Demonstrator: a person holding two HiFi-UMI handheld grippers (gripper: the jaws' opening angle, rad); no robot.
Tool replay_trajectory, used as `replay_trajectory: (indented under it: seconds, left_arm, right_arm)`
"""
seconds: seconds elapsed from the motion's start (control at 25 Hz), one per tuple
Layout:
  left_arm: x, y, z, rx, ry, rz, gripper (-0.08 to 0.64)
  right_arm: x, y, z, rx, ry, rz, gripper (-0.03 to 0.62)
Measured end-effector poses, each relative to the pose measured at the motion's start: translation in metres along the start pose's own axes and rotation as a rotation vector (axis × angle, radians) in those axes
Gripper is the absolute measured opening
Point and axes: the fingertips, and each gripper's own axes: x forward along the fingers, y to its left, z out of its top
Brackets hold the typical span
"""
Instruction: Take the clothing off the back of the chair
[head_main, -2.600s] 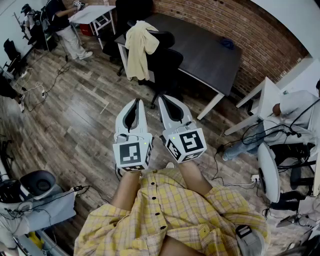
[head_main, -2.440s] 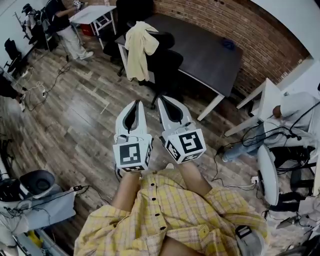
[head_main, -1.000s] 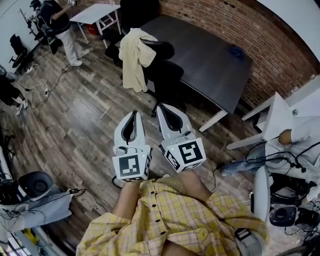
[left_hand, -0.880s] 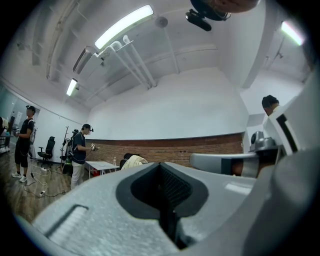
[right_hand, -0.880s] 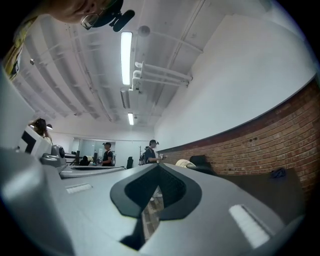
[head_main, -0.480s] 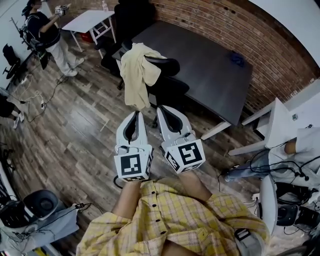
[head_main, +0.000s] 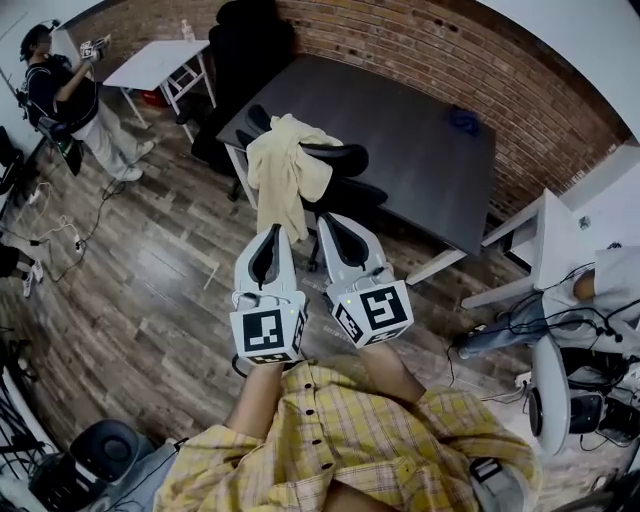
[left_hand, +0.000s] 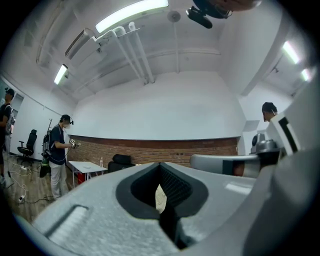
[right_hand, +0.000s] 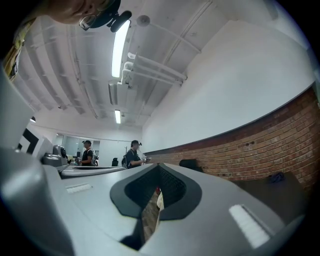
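A cream garment (head_main: 285, 170) hangs over the back of a black office chair (head_main: 345, 190) that stands at a dark table. In the head view my left gripper (head_main: 272, 232) and right gripper (head_main: 328, 222) are held side by side, pointing level at the chair and a short way in front of it. Both are shut with nothing in them, and neither touches the garment. The left gripper (left_hand: 160, 165) shows a cream sliver of the garment (left_hand: 159, 196) through the hollow behind its shut tips. The right gripper (right_hand: 159, 167) shows the same garment (right_hand: 160, 201).
The dark table (head_main: 420, 120) stands against a brick wall (head_main: 480, 50). A person (head_main: 65, 95) stands at far left by a small white table (head_main: 155, 62). At right are a white desk (head_main: 545, 235) and a seated person (head_main: 600, 290). Cables lie on the wooden floor (head_main: 130, 290).
Both grippers have come closer to the chair, which now sits just beyond their tips in the head view. They stay shut. The standing person at left has shifted farther left.
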Motion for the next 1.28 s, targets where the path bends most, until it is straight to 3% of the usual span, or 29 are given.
replay_trajectory:
  seconds: [0.68, 1.28]
  left_arm:
    - [0.046, 0.045, -0.006, -0.006, 0.007, -0.133, 0.002]
    - [0.092, 0.043, -0.015, 0.031, 0.051, -0.099, 0.002]
  right_arm:
    - [0.052, -0.007, -0.008, -0.043, 0.001, -0.171, 0.003]
    - [0.074, -0.045, -0.018, -0.028, 0.016, -0.142, 0.003]
